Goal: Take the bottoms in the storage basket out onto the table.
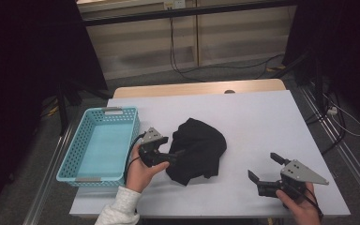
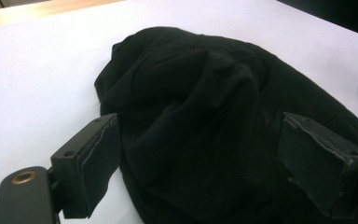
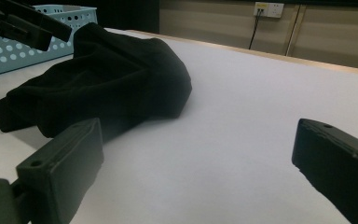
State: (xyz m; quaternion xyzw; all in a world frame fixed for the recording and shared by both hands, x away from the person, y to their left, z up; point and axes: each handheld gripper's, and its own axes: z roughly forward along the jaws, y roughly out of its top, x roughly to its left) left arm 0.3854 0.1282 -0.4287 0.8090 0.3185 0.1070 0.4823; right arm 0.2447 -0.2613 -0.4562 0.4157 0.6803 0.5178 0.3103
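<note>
Your left gripper (image 1: 176, 157) is at the left edge of the crumpled black fabric garment (image 1: 198, 149), jaws wide; in the left gripper view the cloth (image 2: 205, 126) bulges between the pads (image 2: 100, 161) but they don't press it, so no grip. Garment sits mid-table on the white table cover (image 1: 258, 122), just right of the light-blue perforated plastic basket (image 1: 102, 140), not touching it. Your right gripper (image 1: 265, 168) is at the near right, well apart from the cloth, jaws wide w/ nothing between them; its view has bare cover (image 3: 242, 135) ahead, garment (image 3: 107, 84) far left.
</note>
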